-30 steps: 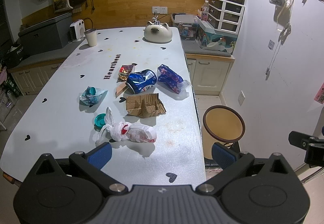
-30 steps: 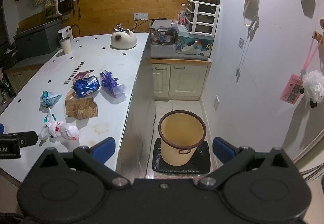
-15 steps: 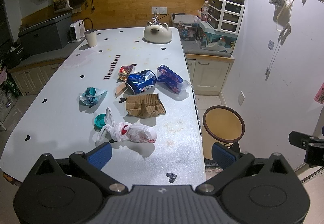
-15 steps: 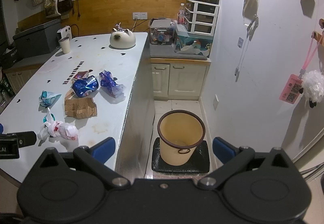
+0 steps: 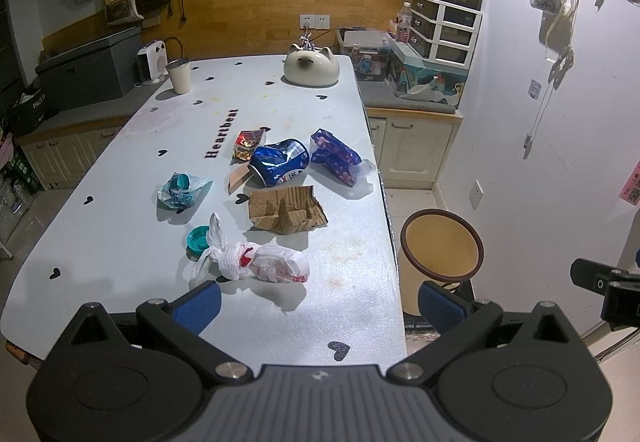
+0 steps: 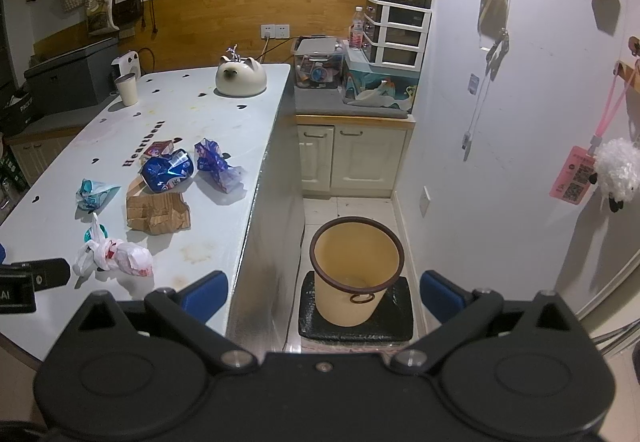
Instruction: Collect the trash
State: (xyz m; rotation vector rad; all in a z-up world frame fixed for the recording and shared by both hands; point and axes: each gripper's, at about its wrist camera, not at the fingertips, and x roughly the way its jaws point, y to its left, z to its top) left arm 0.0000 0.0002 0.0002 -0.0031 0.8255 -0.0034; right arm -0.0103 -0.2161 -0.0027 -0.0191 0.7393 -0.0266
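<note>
Left gripper spread wide and empty above the near table edge, right gripper equally wide and empty over the bin on the floor, knotted plastic bag, torn cardboard, crushed can, wrappers littering the tabletop

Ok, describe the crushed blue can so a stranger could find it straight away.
On the long white table printed with "Heartbeat", a cluster of litter lies near the right edge. The crushed blue drinks can lies on its side there, between the purple flowered wrapper and torn brown cardboard. It alone is shiny metal.
</note>
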